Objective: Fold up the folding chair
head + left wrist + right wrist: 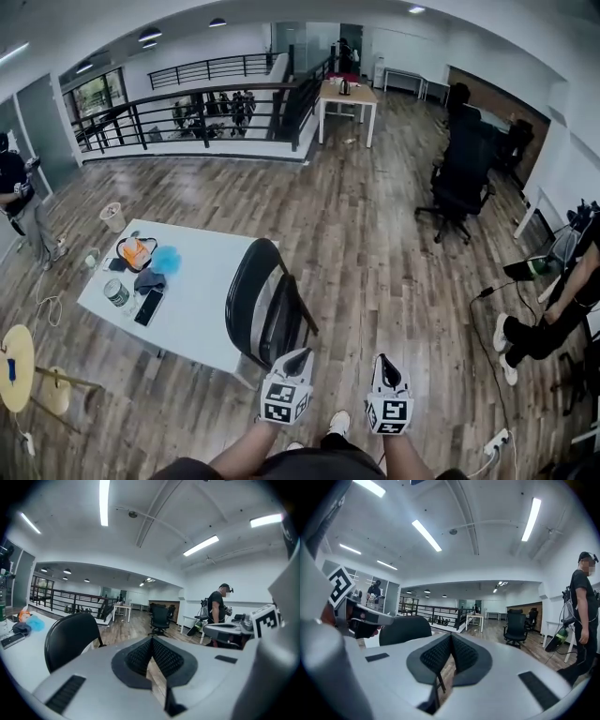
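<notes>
The black folding chair (265, 302) stands upright on the wood floor, against the near right edge of the white table (202, 281). Its rounded back also shows in the left gripper view (70, 637) and the right gripper view (405, 629). Both grippers are held low in front of me, short of the chair and apart from it. My left gripper (302, 354) (151, 641) is shut with nothing between its pads. My right gripper (382, 360) (451, 637) is to the right of it, shut and empty too.
The table carries a tin (116, 292), a phone (148, 307) and a blue cloth (166, 259). A black office chair (459, 178) stands far right. One person sits at the right edge (553, 314), another stands at the left (19, 202). A yellow stool (17, 366) is near left.
</notes>
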Available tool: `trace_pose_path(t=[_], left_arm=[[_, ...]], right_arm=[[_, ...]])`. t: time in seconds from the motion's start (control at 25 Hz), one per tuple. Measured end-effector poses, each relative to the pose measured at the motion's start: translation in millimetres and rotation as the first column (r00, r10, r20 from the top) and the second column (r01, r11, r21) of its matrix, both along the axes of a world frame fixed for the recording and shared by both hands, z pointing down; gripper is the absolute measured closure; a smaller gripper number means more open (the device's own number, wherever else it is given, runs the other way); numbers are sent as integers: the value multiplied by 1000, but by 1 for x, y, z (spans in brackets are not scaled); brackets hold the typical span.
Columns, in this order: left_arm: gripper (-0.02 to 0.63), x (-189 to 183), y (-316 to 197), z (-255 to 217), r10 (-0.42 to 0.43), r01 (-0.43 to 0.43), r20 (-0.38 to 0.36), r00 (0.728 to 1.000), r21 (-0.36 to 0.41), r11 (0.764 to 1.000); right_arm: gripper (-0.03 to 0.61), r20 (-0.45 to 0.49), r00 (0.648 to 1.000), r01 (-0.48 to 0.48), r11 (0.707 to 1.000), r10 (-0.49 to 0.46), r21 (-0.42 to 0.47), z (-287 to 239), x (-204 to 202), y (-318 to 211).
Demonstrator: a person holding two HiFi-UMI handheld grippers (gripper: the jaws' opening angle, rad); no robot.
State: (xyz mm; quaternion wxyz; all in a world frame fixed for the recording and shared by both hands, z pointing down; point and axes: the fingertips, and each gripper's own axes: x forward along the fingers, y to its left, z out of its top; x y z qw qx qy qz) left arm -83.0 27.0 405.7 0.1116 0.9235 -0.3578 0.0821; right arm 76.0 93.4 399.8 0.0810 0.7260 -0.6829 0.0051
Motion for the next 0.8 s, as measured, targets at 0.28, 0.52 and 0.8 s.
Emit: trace_pose_path(t=[0.28,0.52,0.8], left_arm=[[607,-31,31,-7,-8,8,-15,1000,26,1000],[607,-36,55,-3,14,-13,-19,1000,19,1000],[607,-30,69,-11,21,-20,-28,999,47,999]], right_arm=[[565,-104,995,-7,999,11,39,-25,-29,35],[565,-127,990,-49,998,54,41,-27,-33,63],[565,-158,986,-43,997,53,68,-36,-37,77]])
